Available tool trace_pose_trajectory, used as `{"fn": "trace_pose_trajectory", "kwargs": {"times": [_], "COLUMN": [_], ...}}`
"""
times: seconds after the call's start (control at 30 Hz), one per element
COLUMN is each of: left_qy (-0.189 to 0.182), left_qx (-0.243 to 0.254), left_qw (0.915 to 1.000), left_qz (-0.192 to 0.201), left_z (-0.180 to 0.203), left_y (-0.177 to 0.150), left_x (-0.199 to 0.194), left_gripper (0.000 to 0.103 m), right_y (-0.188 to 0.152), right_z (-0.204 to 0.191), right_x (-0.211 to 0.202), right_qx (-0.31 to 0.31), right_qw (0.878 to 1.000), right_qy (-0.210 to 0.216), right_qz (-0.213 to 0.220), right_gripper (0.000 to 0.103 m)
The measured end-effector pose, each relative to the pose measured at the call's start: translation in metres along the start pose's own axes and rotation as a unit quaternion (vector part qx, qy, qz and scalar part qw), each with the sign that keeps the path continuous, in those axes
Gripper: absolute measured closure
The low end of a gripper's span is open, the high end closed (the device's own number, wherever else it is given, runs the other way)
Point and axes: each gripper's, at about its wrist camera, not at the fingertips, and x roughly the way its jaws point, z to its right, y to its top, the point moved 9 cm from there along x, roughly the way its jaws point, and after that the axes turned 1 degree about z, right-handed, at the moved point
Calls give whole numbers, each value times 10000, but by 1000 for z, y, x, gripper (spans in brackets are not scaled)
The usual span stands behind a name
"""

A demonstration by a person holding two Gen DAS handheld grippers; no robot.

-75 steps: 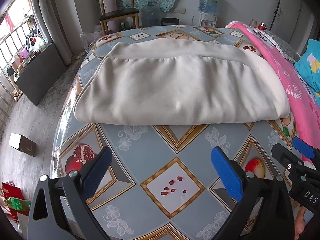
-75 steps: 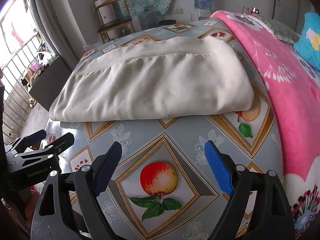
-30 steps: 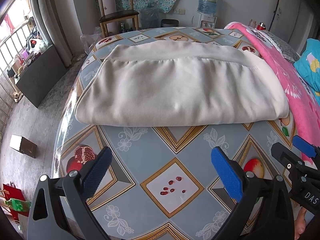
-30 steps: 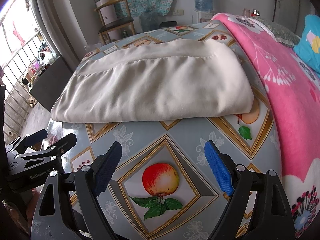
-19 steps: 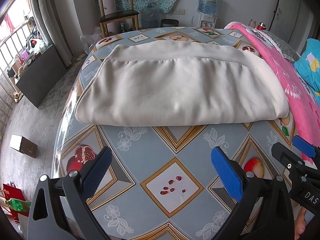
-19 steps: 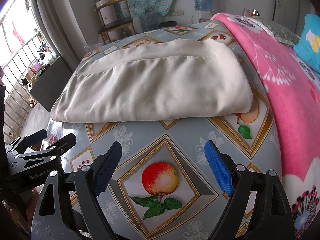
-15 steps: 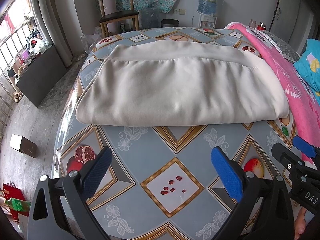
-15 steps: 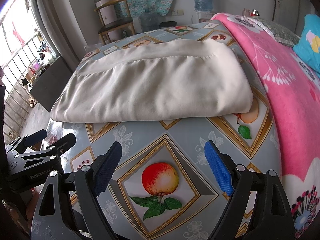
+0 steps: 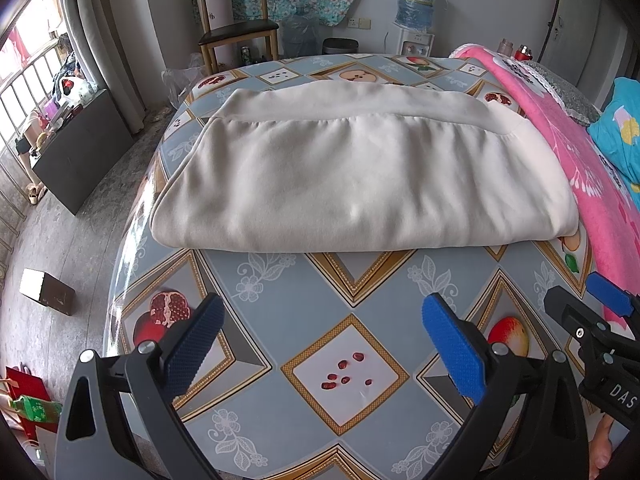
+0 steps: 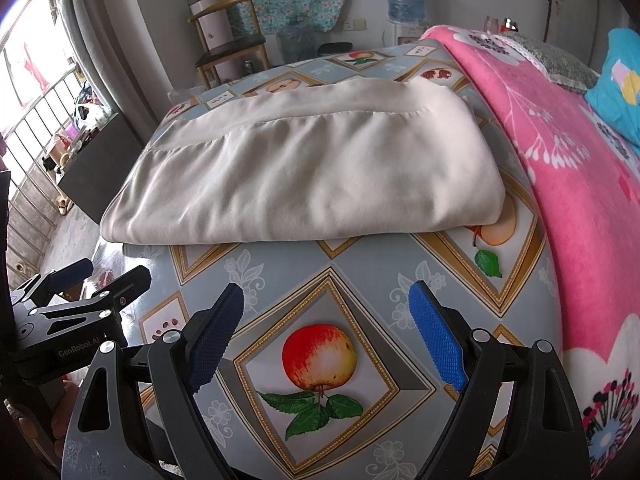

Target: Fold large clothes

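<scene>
**Folded cloth on the fruit-print table**

Fruit-patterned table cover (image 9: 320, 292) carries a cream folded garment (image 9: 360, 176) across its far half. Left gripper (image 9: 320, 344) and right gripper (image 10: 326, 328) hover near its front edge, both spread wide and holding nothing. Pink blanket (image 10: 560, 160) lies rightmost.

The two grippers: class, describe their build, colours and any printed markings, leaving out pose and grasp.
Both the left gripper and the right gripper have black, angular frames with cut-out slots and silver screws. Their fingers carry blue pads with a fine knurled texture. Seen from the right wrist view, the left one's side reads "GenRobot.AI"; the right one's side shows "DAS". No cables or sleeves show.
</scene>
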Motion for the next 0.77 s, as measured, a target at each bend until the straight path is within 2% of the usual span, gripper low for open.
{"fn": "trace_pose_trajectory", "kwargs": {"times": [0.77], "left_qy": [26], "left_qx": [-20], "left_qw": [10000], "left_qz": [-43], "left_z": [-3], "left_y": [1], "left_x": [1], "left_gripper": [6], "right_y": [0], "right_z": [1], "right_x": [0], "right_qx": [-7], "right_qw": [10000], "right_qy": [6], "right_qz": [-2], "right_gripper": [21]}}
